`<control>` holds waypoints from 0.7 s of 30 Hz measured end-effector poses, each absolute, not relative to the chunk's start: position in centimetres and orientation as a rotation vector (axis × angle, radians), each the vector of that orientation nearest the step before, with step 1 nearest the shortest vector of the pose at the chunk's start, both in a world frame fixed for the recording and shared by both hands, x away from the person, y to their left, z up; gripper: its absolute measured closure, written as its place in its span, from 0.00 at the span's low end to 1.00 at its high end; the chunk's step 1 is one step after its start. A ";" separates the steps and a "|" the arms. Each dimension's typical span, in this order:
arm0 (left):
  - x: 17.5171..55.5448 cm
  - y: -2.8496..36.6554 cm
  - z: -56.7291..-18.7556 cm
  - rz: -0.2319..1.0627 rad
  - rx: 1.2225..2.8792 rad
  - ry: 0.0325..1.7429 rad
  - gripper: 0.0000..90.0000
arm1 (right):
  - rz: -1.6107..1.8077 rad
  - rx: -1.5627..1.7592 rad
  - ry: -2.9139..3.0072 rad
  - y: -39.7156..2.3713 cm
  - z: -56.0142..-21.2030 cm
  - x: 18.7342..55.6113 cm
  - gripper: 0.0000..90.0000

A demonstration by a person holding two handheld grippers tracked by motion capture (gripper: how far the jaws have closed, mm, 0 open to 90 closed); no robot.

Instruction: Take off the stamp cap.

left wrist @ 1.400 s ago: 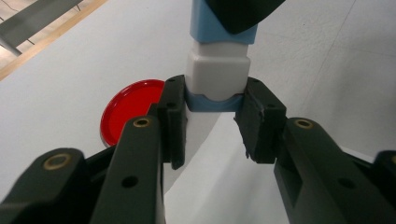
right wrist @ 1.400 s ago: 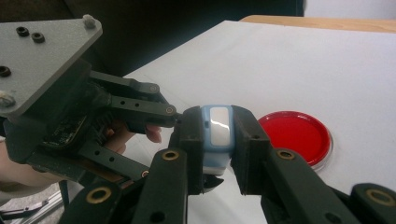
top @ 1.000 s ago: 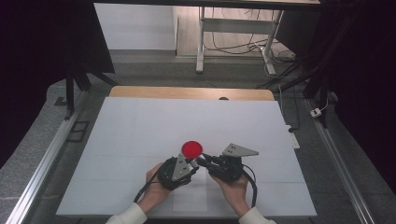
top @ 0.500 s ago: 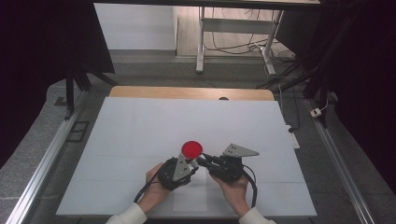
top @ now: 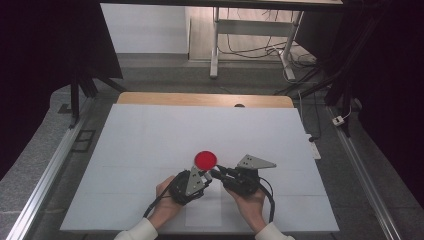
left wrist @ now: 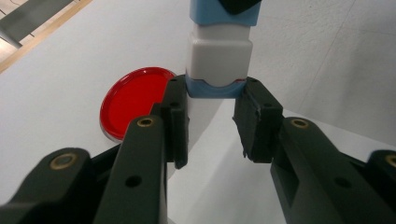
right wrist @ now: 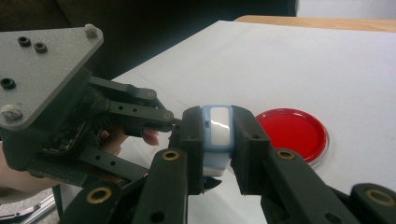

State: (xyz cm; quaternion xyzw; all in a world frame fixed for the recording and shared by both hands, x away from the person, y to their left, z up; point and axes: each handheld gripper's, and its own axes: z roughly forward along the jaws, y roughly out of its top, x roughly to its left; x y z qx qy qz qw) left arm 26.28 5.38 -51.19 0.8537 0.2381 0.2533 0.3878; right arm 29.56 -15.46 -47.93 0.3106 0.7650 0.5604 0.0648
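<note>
The left gripper is closing its two black jaws on the blue end of a small white-and-blue block, the pads pressing on both sides of it, and the jaws have just been drawing in the last bit. The right gripper is clamping the other blue end of the same block, so the piece is hanging between the two tools, just above the white table near its front edge. Just beyond the block a red round lid is lying flat on the table, close to the jaws but apart from them. Around the hands the white surface is lying bare to the left, the right and the far side, up to the wooden strip at the back. The block itself is showing a white, squarish middle with rounded corners and pale blue caps at both ends.
</note>
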 end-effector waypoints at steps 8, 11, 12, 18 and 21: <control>26.3 5.3 -51.3 0.661 2.185 0.594 0.73 | 1.669 0.933 2.321 -15.4 -47.9 29.6 0.84; 26.3 5.3 -51.3 0.668 2.185 0.587 0.73 | 1.672 0.934 2.319 -15.4 -47.9 29.6 0.84; 26.3 5.3 -51.3 0.668 2.182 0.589 0.73 | 1.674 0.936 2.316 -15.4 -47.9 29.6 0.84; 26.3 5.4 -51.3 0.643 2.167 0.613 0.73 | 1.671 0.938 2.304 -15.4 -47.9 29.4 0.84; 26.4 5.4 -51.3 0.623 2.161 0.622 0.73 | 1.667 0.940 2.304 -15.3 -47.9 29.4 0.84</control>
